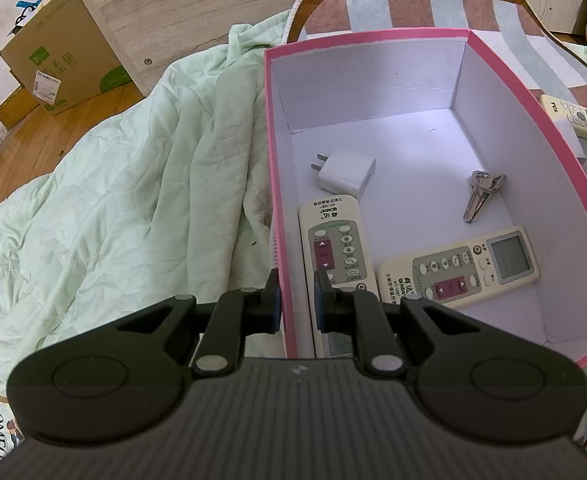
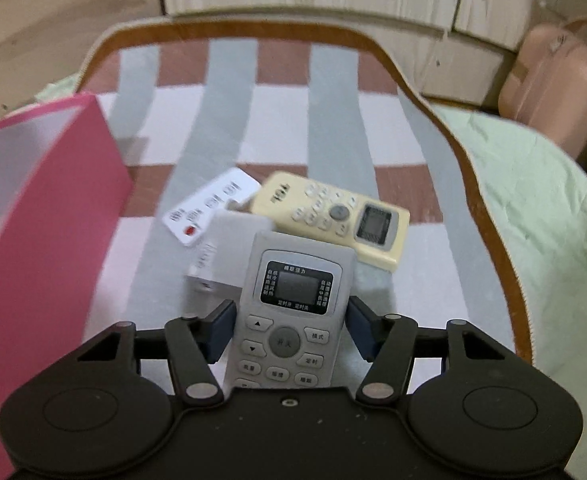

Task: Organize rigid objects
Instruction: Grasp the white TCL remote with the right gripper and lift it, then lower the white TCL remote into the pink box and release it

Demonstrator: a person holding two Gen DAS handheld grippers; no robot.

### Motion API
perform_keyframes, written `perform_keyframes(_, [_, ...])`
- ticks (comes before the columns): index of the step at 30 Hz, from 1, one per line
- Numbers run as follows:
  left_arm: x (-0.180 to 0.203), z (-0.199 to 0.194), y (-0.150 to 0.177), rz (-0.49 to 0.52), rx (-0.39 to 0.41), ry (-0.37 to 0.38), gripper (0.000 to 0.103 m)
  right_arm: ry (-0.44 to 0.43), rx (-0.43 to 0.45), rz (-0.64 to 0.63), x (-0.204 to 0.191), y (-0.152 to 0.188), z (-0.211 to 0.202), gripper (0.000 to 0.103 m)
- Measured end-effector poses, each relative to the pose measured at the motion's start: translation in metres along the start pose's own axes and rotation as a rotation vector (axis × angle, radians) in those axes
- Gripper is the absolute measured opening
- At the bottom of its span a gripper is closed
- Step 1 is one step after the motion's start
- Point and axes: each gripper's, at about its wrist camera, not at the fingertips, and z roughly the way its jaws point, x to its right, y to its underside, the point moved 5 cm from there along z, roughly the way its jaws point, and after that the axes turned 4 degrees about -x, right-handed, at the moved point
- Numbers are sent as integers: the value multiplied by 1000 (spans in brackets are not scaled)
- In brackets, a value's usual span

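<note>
While two remotes, a charger (image 1: 345, 170) and keys (image 1: 480, 194) already lie in the pink box (image 1: 533, 120), my left tongs (image 1: 296, 300) pinch its wall and my right tongs (image 2: 289, 328) grip a grey remote (image 2: 293, 312), with two remotes and a white block left on the mat (image 2: 373, 120).

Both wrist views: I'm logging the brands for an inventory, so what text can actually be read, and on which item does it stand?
"TCL" on the cream remote lying on the checked mat.
"QUNDA" on the left remote in the pink box.
"QUNDA" on the right remote in the pink box.
"OMFO", cut off, on the printed cloth.
Chinese labels on the grey remote in the right gripper: too small.
Cardboard box print: blurred.
</note>
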Motion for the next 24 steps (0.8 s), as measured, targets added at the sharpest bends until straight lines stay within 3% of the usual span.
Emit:
perform_keyframes(14, [0,0,0,-4,-2,4,13,-48,246,-92,-37,-25,-83,62])
perform_keyframes(20, [0,0,1,-6,-3,7,13,-191,333,-153,-70,-43,-129,62])
perform_keyframes(24, [-1,0,1,-7,-3,10,13,-333,306,-170,-98,-51,-143,62])
